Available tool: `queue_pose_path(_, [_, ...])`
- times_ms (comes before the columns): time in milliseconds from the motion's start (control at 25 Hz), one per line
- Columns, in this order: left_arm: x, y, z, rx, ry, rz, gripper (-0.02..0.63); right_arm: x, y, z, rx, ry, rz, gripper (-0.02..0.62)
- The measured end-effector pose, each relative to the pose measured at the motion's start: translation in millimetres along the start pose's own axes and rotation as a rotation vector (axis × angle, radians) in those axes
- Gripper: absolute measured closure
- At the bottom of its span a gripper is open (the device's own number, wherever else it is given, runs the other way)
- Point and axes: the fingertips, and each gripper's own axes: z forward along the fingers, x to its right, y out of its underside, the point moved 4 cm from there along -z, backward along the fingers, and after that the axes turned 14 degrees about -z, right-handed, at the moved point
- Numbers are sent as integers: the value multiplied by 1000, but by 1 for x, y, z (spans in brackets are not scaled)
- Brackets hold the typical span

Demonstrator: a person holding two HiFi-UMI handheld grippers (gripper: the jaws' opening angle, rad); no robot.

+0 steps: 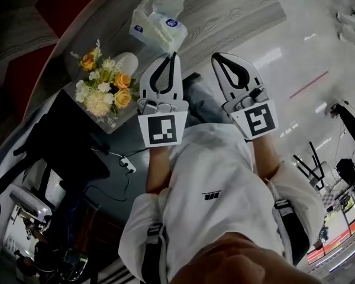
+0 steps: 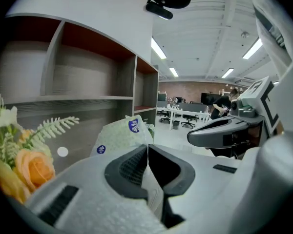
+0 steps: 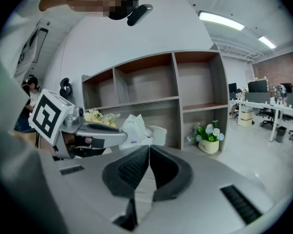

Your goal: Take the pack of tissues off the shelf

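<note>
Approach stage; pack of tissues [image 1: 158, 23] near shelf [image 1: 236, 5] front edge, ungripped; left tool [image 1: 173, 55] and right tool [image 1: 215, 56] pressed together, empty; next, spread to straddle it.

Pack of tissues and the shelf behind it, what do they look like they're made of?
Pack of tissues: soft thin plastic film, slightly glossy, going by its crinkled, translucent wrap with blue stickers. Shelf: probably laminated board, with matte grey wood-grain faces; solid wood can't be ruled out.
</note>
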Motion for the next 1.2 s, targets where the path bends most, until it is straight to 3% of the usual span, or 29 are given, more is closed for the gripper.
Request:
queue_pose_path(720, [-13, 78, 46, -120, 19, -7, 572, 11, 69, 29, -72, 3, 39, 569])
queue_pose_path(1200, [-23, 108, 66, -170, 39, 0, 571, 9, 95, 42, -109, -2, 73, 569])
